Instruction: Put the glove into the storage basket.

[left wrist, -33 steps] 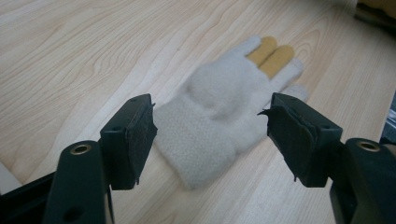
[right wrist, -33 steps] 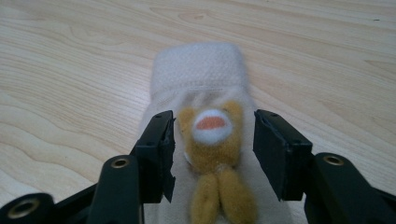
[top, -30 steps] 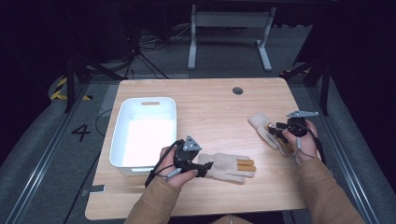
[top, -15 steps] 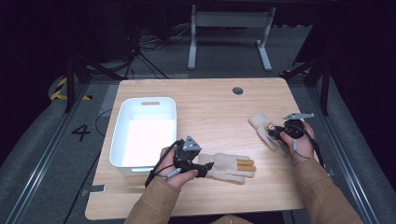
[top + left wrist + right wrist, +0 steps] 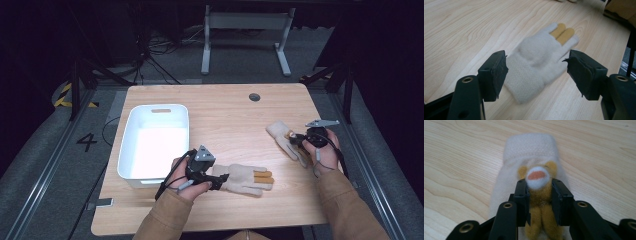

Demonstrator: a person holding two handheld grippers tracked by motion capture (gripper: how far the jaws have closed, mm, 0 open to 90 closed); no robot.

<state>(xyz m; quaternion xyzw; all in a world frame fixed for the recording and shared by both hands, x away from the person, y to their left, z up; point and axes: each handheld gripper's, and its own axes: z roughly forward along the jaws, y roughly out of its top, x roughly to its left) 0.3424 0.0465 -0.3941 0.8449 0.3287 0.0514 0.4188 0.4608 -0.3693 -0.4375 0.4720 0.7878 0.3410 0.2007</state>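
On the wooden worktop (image 5: 225, 115), a white plastic bin (image 5: 155, 145) stands at the person's left, and two cream fleece gloves lie to its right, well apart from each other. The near glove (image 5: 245, 179) lies flat just beside the bin's front corner, cuff toward the left gripper (image 5: 220, 181); the far glove (image 5: 286, 140) lies near the right edge of the worktop, under the right gripper (image 5: 295, 141).

The step in hand looks like taking hold of both gloves. The right jaws have just been closing, and the right gripper view shows them pinching the far glove's mustard-coloured finger part (image 5: 539, 195) from both sides. To do this well, the pinch should gather enough fleece not to slip out on the lift, so a firm squeeze before rising seems wise. The left jaws stand released, one on each side of the near glove's cuff (image 5: 526, 82) with clear gaps; they likely need to settle lower and close across the cuff's thickness, not merely brush its edges.

From above, both grippers seem merely to rest at the gloves. The right gripper view reveals the actual grasp, plus a small white patch with an orange mark (image 5: 537, 177) on the glove. The left gripper view shows the gap at each jaw and the near glove's two orange fingertips (image 5: 562, 33).
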